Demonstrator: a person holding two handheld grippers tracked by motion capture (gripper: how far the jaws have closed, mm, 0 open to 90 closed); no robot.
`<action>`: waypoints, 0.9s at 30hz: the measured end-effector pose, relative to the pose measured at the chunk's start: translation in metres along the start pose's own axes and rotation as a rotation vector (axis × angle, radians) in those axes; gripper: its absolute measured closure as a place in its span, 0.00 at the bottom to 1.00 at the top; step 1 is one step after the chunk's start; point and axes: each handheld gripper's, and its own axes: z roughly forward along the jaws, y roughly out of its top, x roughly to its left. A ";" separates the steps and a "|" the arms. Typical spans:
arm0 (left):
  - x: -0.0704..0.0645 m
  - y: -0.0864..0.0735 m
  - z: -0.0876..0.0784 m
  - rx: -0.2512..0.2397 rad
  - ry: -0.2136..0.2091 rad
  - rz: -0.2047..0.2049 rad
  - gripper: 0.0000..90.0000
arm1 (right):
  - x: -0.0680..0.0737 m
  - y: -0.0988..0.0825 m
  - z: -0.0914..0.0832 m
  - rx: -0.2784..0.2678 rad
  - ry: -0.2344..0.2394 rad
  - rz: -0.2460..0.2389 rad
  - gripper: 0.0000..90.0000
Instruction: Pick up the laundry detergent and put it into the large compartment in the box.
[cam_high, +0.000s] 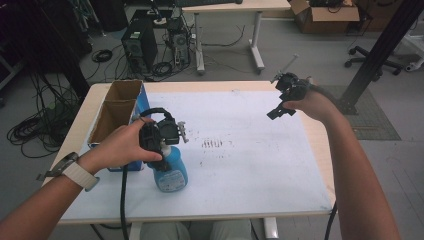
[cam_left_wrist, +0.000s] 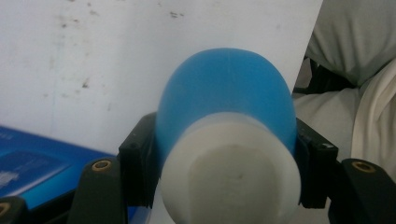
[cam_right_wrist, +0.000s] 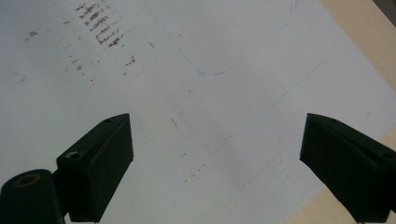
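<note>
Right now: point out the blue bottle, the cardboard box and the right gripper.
blue bottle (cam_high: 171, 174): high view, on its blue body.
cardboard box (cam_high: 114, 118): high view, on its inner brown wall.
right gripper (cam_right_wrist: 215, 163): right gripper view, midway between its open jaws.

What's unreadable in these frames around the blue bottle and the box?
- Blue bottle, high view: its top is hidden by the left gripper and hand.
- Bottle label, high view: too small to read.
- Cardboard box, high view: contents hidden by its walls.
- Blue box print, left gripper view: blurred, cut off by the edge.
</note>
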 end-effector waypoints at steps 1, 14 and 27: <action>0.000 0.001 -0.016 0.002 0.015 -0.042 0.42 | 0.000 0.000 0.000 0.000 0.000 0.001 0.11; 0.014 0.000 -0.132 -0.004 0.126 -0.368 0.42 | 0.004 -0.001 -0.006 -0.021 0.006 -0.006 0.11; 0.046 -0.030 -0.218 -0.007 0.180 -0.798 0.42 | 0.004 -0.004 -0.013 -0.044 0.002 -0.014 0.11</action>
